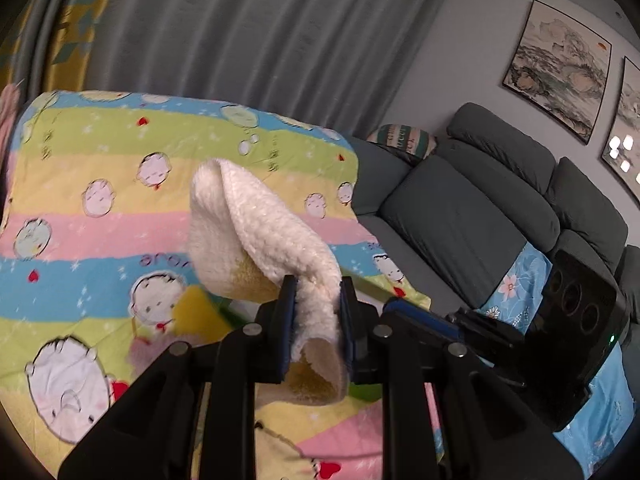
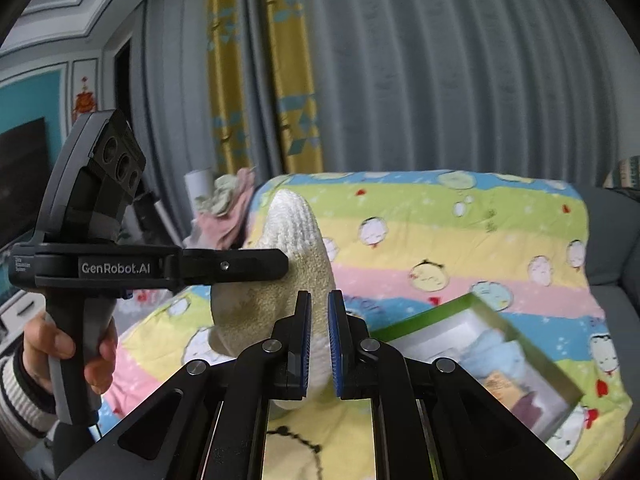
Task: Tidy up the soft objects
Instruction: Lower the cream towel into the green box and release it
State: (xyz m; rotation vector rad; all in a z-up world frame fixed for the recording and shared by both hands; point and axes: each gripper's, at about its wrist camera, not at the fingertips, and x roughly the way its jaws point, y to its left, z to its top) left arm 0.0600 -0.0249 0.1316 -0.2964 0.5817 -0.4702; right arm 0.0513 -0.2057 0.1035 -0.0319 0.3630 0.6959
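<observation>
Your left gripper [image 1: 318, 312] pinches the sock [image 1: 256, 232] at frame centre; your right gripper [image 2: 319, 340] stands slightly spread, left of the box [image 2: 480, 344].

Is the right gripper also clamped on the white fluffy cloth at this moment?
No, the right gripper is open with nothing between its pads, while the left gripper alone pinches the white fluffy cloth.

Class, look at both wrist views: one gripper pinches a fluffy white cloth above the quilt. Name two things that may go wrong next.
The left gripper pinches only one bunched part of the white cloth, so it may slip free. The right gripper, jaws slightly apart, may snag the cloth hanging near it and miss the green box.
</observation>
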